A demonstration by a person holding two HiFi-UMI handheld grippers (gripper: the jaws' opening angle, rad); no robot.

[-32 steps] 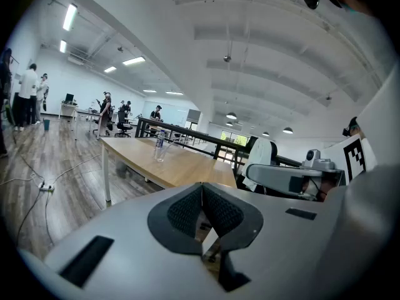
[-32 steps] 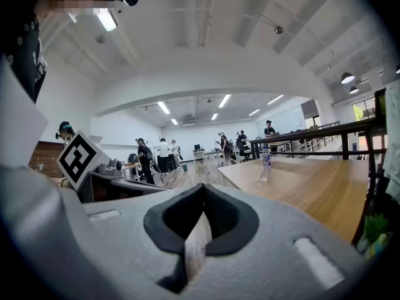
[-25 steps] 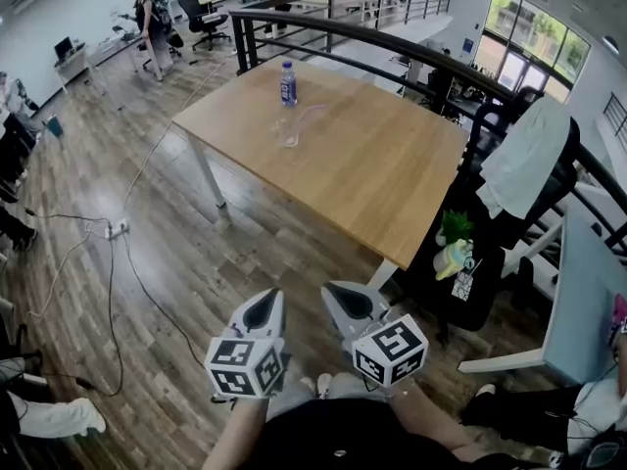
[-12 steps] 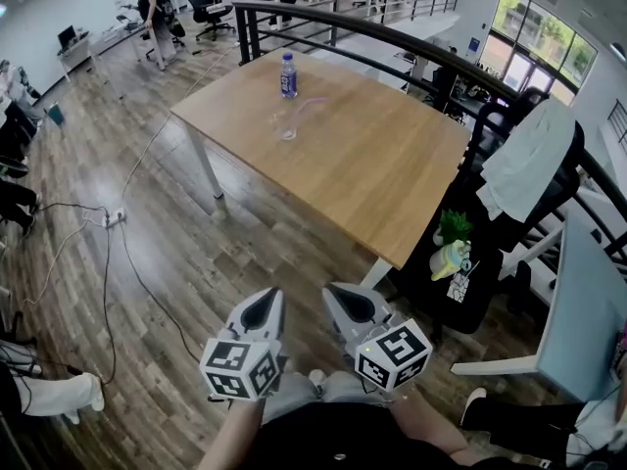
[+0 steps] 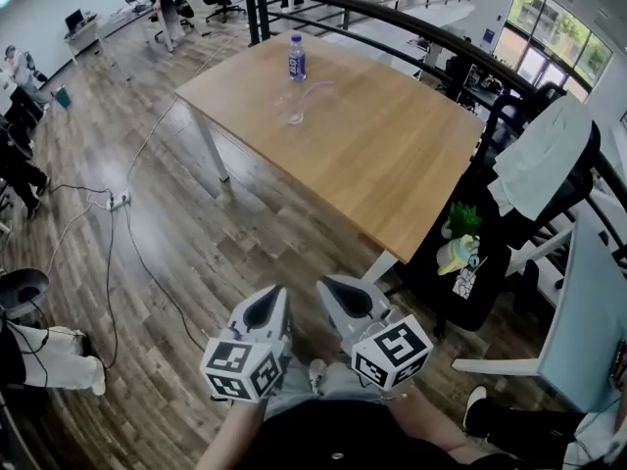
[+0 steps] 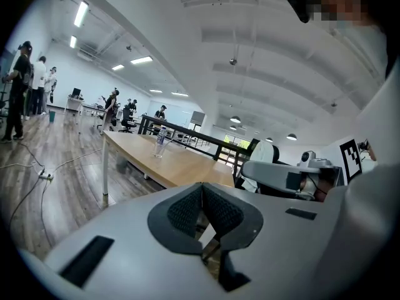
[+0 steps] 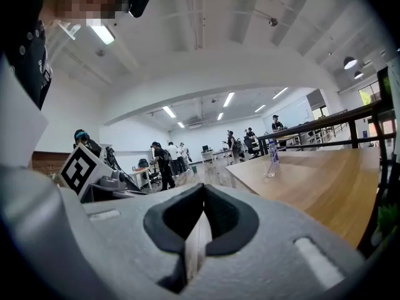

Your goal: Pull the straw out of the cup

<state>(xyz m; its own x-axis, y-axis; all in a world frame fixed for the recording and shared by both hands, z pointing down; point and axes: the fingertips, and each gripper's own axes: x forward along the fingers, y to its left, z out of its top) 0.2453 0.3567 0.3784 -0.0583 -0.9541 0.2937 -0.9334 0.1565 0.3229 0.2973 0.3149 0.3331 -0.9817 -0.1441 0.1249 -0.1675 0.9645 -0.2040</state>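
A clear cup (image 5: 294, 112) with a pink straw (image 5: 313, 90) leaning out of it stands on the far part of a wooden table (image 5: 392, 174). The cup also shows small in the left gripper view as cup (image 6: 159, 150) and in the right gripper view as cup (image 7: 270, 169). My left gripper (image 5: 265, 311) and right gripper (image 5: 343, 300) hang side by side near my body, well short of the table, over the wooden floor. Both have their jaws shut with nothing between them.
A water bottle (image 5: 297, 58) with a purple label stands just behind the cup. A black railing (image 5: 411, 23) runs past the table's far side. Cables (image 5: 108, 253) trail over the floor at left. A chair with white cloth (image 5: 539, 160) stands right of the table. People stand far off.
The view has shifted slightly, with the table a little nearer and more to the right. Both grippers stay shut, side by side near my body.
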